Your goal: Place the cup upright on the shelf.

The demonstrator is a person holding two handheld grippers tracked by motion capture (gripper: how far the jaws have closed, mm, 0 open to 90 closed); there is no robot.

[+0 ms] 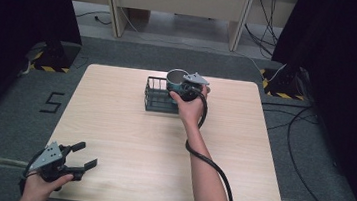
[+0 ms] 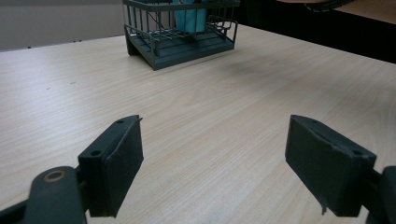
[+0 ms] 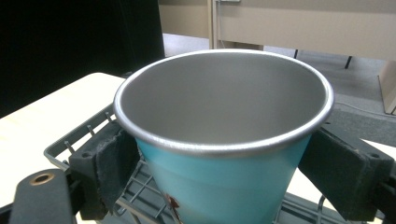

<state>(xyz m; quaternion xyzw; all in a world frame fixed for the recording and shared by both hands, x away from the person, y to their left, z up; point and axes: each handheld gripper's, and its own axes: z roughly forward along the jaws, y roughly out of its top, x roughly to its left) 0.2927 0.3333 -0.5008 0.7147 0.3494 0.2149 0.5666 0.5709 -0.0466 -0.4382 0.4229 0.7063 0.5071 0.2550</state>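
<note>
right tool (image 3: 224, 172) clamped teal cup (image 3: 219, 186) over wire basket (image 1: 157, 95), table's far edge | left tool (image 2: 215, 163) gaped, near-left corner

Both forearms are bare, no sleeves in sight. Each hand carries a black claw. The left claw (image 1: 84, 155) has a grey three-cornered plate on top with small dark holes in it; its own view shows two matt black blocky pads (image 2: 116, 163), each with small round recesses, and a brass-coloured ring set into the black arm at lower left. The right claw (image 1: 184, 85) wears the same grey plate, and a thick black cable (image 1: 210, 161) trails from it. Its pads (image 3: 109, 163) are worn and rough at the edges, again with a brass-coloured ring in the black arm
</note>
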